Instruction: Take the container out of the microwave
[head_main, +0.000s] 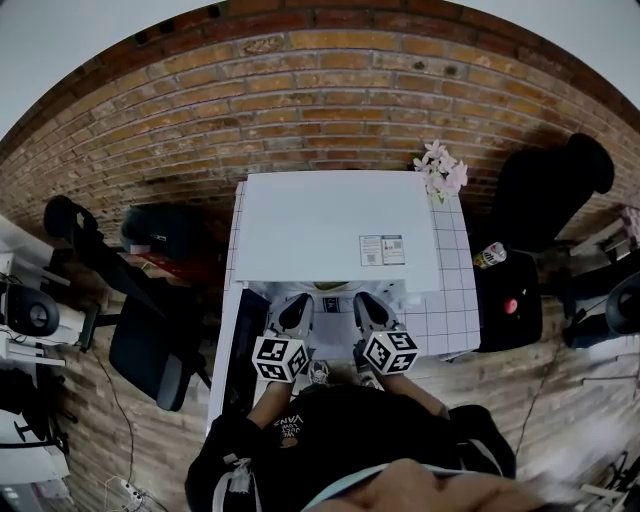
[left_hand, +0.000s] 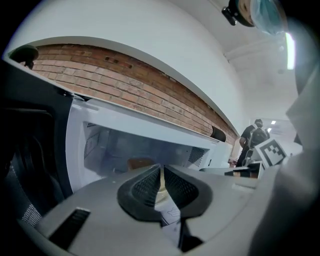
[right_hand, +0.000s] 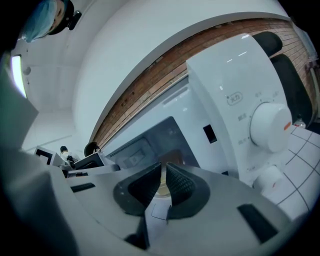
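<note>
The white microwave (head_main: 340, 225) stands on a white tiled table (head_main: 452, 300), its dark door (head_main: 245, 345) swung open to the left. My left gripper (head_main: 296, 303) and right gripper (head_main: 362, 300) point side by side at its open front. In the left gripper view the jaws (left_hand: 161, 172) are shut before the lit cavity (left_hand: 125, 145). A pale beige sliver (left_hand: 160, 187) shows in the gap between the pads. The right gripper (right_hand: 163, 170) is shut too, with a similar pale rounded bit (right_hand: 162, 190) behind its pads. I cannot tell whether either is the container or is gripped.
The microwave's white dial (right_hand: 270, 125) and control panel are to the right of the cavity. Pink flowers (head_main: 442, 168) and a bottle (head_main: 490, 256) sit at the table's right. Black chairs (head_main: 150, 340) (head_main: 545, 190) stand on both sides, with a brick wall behind.
</note>
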